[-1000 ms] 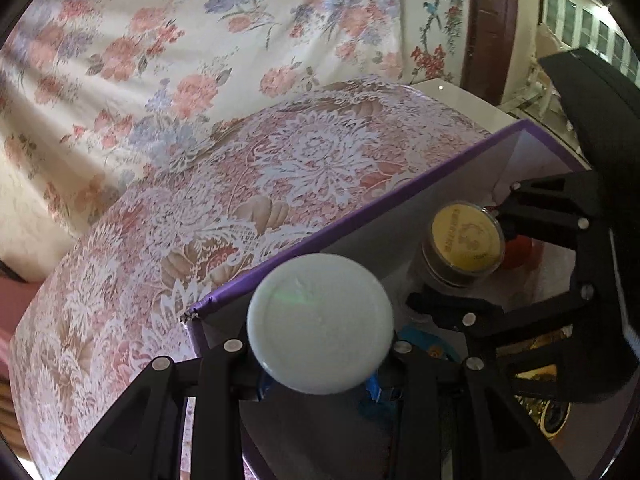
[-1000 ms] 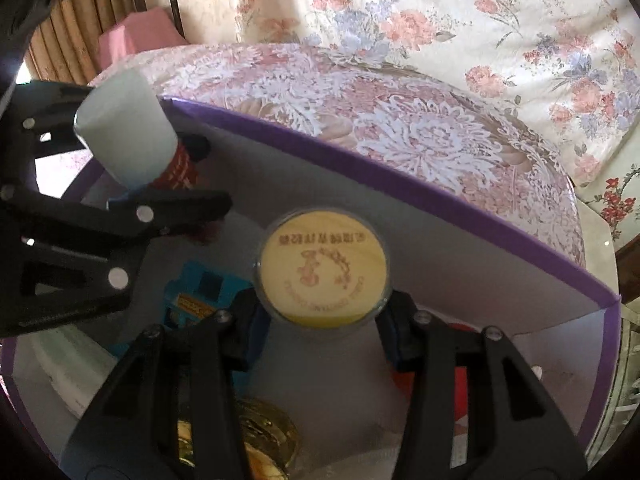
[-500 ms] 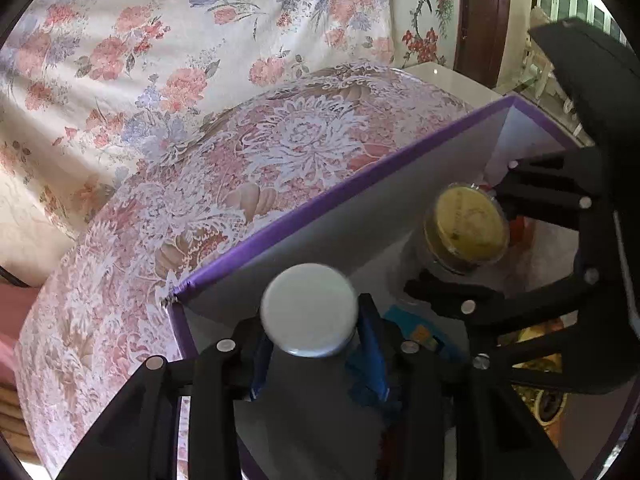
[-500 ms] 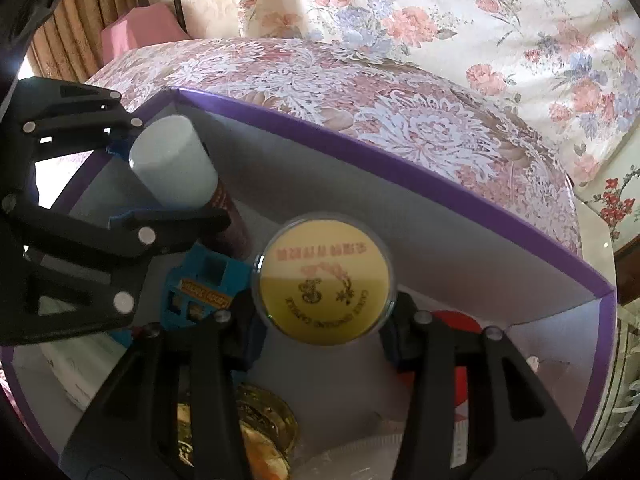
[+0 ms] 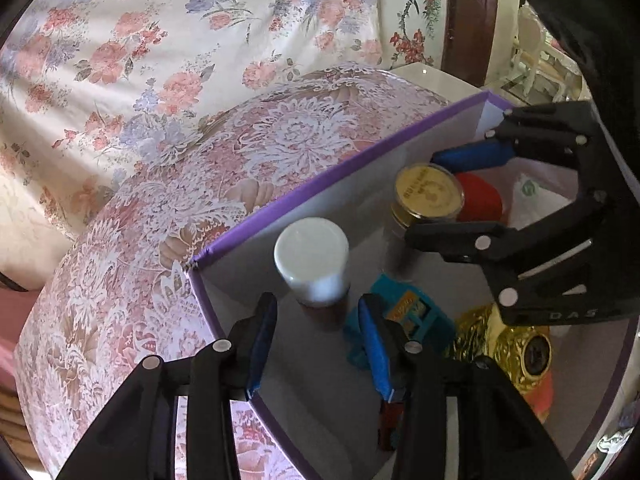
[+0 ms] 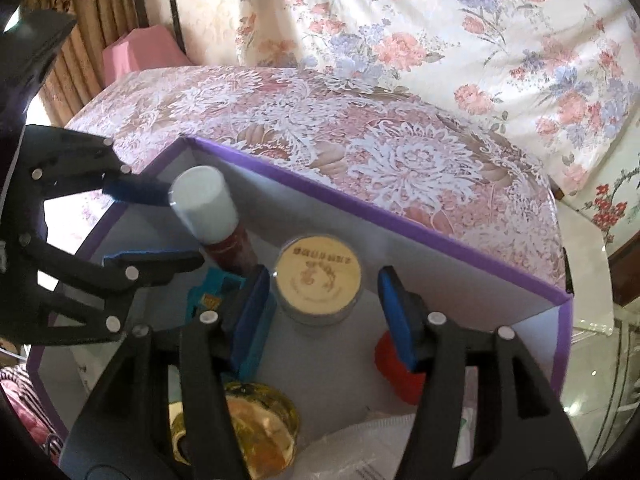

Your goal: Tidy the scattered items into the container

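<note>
Now white-capped bottle (image 5: 311,258) upright in purple box (image 5: 320,184), cap up, left gripper (image 5: 316,344) just opened, right gripper (image 6: 324,312) likewise released

Jar lid (image 6: 318,276) print blurred; gold item (image 6: 256,436) partly hidden behind tool arm.
</note>
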